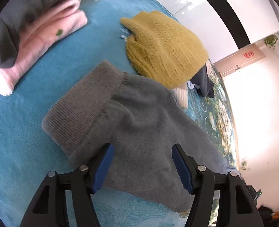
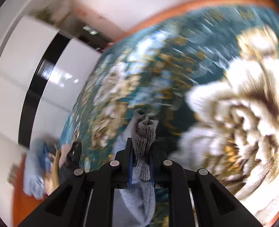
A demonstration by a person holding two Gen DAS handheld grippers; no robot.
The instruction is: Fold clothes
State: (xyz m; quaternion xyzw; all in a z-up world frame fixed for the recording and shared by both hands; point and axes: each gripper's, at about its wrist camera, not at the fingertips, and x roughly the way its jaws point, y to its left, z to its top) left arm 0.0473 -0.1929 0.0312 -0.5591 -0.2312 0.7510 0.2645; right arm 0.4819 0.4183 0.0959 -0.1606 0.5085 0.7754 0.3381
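A grey fleece garment (image 1: 132,124) with a ribbed cuff (image 1: 82,104) lies on the teal carpet (image 1: 16,141) in the left wrist view. My left gripper (image 1: 142,167) hovers over its near part, open, its blue pads apart with the cloth below them. In the right wrist view my right gripper (image 2: 141,162) is shut on a bunched ribbed grey cuff (image 2: 144,134), and pale grey cloth hangs down below the fingers. That view is blurred by motion.
A mustard knit sweater (image 1: 164,51) lies beyond the grey garment. A folded pink garment (image 1: 44,37) lies at the upper left under a dark grey one (image 1: 20,13). A person's legs (image 1: 203,83) stand at the carpet's edge. A cream and brown fluffy item (image 2: 239,124) lies at right.
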